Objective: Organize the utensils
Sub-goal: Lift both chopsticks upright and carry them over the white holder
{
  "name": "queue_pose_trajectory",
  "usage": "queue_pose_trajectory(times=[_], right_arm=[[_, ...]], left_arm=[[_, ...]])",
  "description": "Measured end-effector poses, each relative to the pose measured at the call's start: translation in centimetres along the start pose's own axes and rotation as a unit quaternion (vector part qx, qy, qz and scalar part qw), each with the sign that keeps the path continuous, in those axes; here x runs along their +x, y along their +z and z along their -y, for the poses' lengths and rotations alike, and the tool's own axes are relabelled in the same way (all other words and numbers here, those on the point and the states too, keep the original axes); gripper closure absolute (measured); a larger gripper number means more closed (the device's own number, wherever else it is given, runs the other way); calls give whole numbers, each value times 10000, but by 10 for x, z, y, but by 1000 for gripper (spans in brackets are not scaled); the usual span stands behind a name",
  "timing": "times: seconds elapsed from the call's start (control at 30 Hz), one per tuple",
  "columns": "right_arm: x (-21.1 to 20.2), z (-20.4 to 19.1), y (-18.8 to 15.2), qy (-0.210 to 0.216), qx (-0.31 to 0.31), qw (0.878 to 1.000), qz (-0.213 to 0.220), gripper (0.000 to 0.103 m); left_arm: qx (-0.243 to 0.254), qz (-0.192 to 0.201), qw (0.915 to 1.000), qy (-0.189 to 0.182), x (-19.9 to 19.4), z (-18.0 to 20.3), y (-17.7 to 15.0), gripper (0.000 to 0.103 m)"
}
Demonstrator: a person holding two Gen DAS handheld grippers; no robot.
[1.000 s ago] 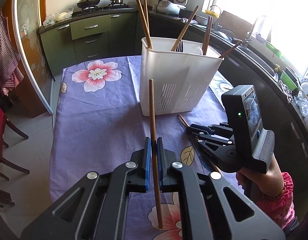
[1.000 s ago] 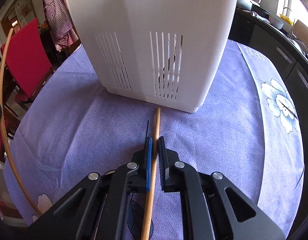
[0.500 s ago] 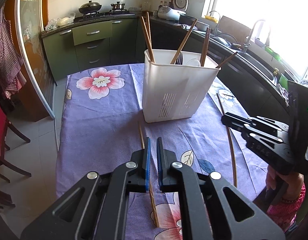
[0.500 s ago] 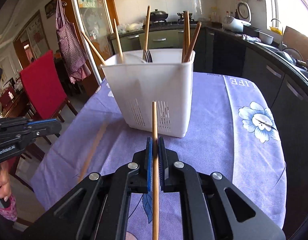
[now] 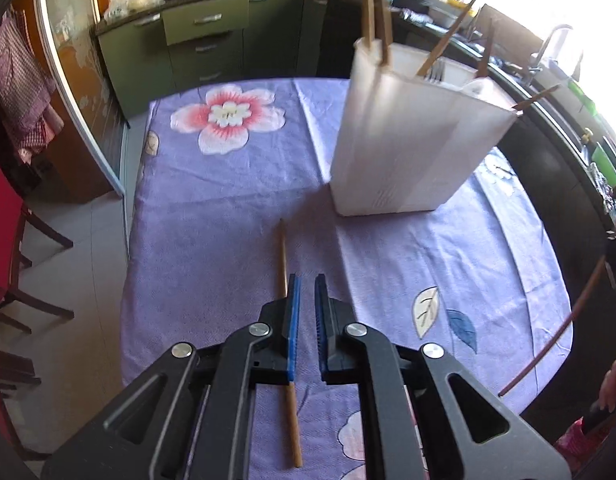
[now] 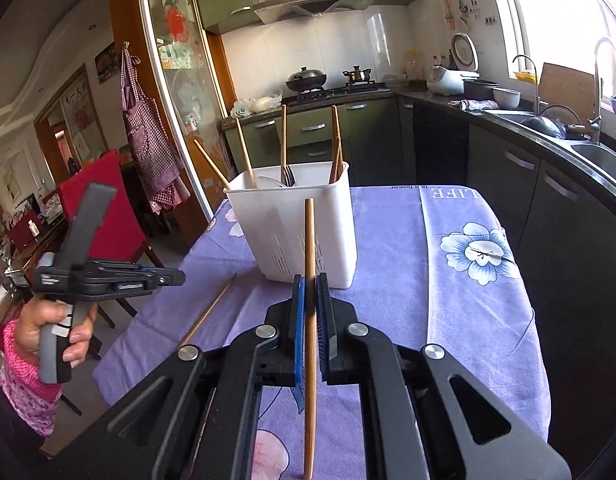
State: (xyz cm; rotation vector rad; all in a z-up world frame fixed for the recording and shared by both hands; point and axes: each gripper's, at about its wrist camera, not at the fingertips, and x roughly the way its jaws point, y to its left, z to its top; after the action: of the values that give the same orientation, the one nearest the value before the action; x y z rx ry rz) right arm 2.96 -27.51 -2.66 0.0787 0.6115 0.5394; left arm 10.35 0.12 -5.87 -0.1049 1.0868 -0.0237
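A chopstick [image 5: 286, 280] is seen lying flat on the purple cloth [image 5: 212, 200], just left of the left gripper [image 5: 305, 312]; a second ago it was pinched upright in that gripper, so it has been released or dropped. The left gripper now hangs above the cloth with its jaws a narrow gap apart and nothing between them, the stick passing beneath and beside the left blue pad. The right gripper [image 6: 310, 300], which a second ago was low at the foot of the holder [image 6: 296, 220] closing on a stick that lay on the cloth, has been raised and drawn back; a second chopstick [image 6: 309, 280] is pinched between its pads and held near upright, its tip at about the height of the holder's rim in the right wrist view. The white holder stands on the cloth ahead of both grippers, well beyond the fallen stick, and already contains several chopsticks and a fork [image 6: 287, 176]. It is judged that the right-hand stick is ready to be carried over the rim and lowered into a compartment, while the loose stick remains to be picked up again. Since that stick lies flat on soft cloth, a low, square approach is likely to be required, and some slippage should be expected.
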Motion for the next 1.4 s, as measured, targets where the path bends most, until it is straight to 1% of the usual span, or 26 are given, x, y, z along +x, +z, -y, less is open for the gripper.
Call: queue_pose_trajectory(times=[0.1, 0.17, 0.2, 0.23, 0.4, 0.43, 0.5, 0.53, 0.67, 0.77, 0.9, 1.0, 1.1, 1.2, 1.4], right_arm=[[-4, 1, -1, 19, 10, 10000, 18, 96], [-5, 2, -1, 41, 29, 10000, 23, 96], [-5, 3, -2, 47, 41, 10000, 23, 96], [-6, 3, -2, 48, 45, 10000, 24, 96], [-3, 4, 0, 69, 55, 10000, 0, 96], [-2, 5, 0, 75, 65, 10000, 0, 96], [-2, 6, 0, 80, 75, 9999, -5, 96], [-2, 6, 0, 82, 83, 9999, -5, 96], [-3, 5, 1, 94, 85, 9999, -1, 96], [-6, 4, 1, 98, 77, 9999, 20, 96], [-11, 5, 2, 104, 85, 9999, 90, 96], [-16, 2, 2, 120, 72, 9998, 147, 96], [-19, 1, 2, 133, 55, 9997, 177, 96], [-21, -2, 2, 147, 38, 9997, 196, 96], [-27, -8, 4, 194, -51, 9994, 269, 96]], left_arm=[[72, -525, 9985, 143, 35, -6, 5, 95], [68, -765, 9969, 155, 52, -9, 7, 85], [72, -809, 9965, 185, 58, -9, 7, 84], [86, -822, 9964, 210, 62, -9, 7, 83], [100, -902, 9954, 289, 73, -8, 8, 83], [119, -871, 9956, 318, 73, -8, 8, 83], [186, -865, 9954, 376, 74, -5, 9, 90], [197, -860, 9954, 382, 75, -5, 9, 97], [184, -831, 9957, 353, 71, -5, 8, 98], [172, -584, 9976, 330, 54, -6, 8, 98], [226, 6, 9995, 220, 6, -7, 4, 98], [278, 437, 9986, 123, -33, -7, -3, 98], [370, 759, 9964, 73, -65, -5, -13, 98], [410, 905, 9951, -2, -84, -2, -21, 98], [508, 1118, 9924, -81, -102, 4, -31, 98]])
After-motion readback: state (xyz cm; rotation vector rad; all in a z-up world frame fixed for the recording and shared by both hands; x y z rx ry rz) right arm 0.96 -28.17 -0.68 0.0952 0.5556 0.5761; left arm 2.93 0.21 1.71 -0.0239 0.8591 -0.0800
